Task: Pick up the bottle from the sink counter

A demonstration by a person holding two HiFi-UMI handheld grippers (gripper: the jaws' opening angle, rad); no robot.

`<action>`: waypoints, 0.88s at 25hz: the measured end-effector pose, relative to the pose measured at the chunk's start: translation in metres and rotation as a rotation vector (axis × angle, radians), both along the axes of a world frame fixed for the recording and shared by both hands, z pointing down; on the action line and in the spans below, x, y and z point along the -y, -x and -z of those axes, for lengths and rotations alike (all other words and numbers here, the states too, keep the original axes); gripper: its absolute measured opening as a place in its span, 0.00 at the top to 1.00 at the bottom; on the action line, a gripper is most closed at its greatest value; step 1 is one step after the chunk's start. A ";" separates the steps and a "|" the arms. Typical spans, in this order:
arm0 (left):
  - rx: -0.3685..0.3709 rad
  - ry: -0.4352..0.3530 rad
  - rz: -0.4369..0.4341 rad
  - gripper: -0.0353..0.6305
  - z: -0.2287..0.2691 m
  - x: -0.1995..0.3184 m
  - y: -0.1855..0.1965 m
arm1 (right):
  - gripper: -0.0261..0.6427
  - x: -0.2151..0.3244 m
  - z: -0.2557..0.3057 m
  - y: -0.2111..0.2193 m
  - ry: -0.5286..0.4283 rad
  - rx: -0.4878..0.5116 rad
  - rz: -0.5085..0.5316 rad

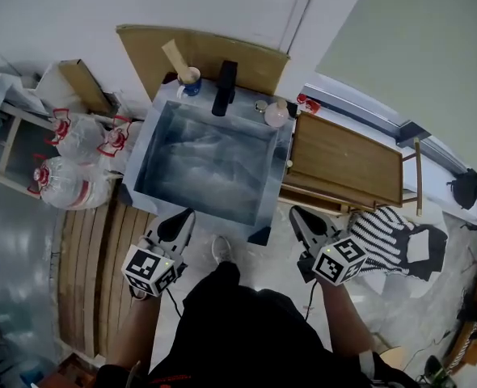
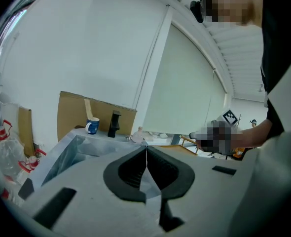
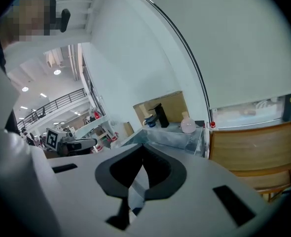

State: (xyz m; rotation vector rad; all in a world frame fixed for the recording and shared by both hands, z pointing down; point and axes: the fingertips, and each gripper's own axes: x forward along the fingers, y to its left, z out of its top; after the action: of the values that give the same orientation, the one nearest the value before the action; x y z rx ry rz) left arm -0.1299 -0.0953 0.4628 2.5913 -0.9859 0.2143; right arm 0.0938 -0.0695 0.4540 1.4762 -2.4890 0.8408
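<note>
Head view: a black faucet, a blue mug and a small round pale-pink bottle are standing along the steel sink's back rim, the bottle at the right corner beside a slatted wooden table. 2 clear plastic water jugs are lying to the left.

The left gripper and right gripper are hovering by the sink's near edge, the open basin ahead of them.

Left gripper view: the jaws are pressing together, empty, with the bottle well ahead, slightly left of them.

Right gripper view: the jaws are together, empty, with the bottle far ahead on their right.
</note>
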 end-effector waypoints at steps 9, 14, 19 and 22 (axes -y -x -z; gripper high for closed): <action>0.002 0.008 -0.035 0.91 -0.006 0.032 -0.004 | 0.95 0.039 -0.002 -0.005 -0.029 -0.035 -0.035; 0.007 0.016 -0.042 0.92 -0.008 0.041 -0.015 | 0.95 0.063 -0.004 -0.013 -0.037 -0.050 -0.019; 0.015 0.026 -0.007 0.92 -0.009 0.054 -0.029 | 0.95 0.097 -0.009 -0.024 -0.062 -0.073 0.004; 0.023 0.030 0.026 0.92 -0.010 0.063 -0.036 | 0.92 0.125 -0.015 -0.033 -0.080 -0.095 0.019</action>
State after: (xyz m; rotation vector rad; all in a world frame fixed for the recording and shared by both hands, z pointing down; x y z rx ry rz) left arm -0.0940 -0.1584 0.4730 2.5530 -1.0155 0.2506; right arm 0.1265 -0.1942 0.4693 1.4773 -2.4899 0.6592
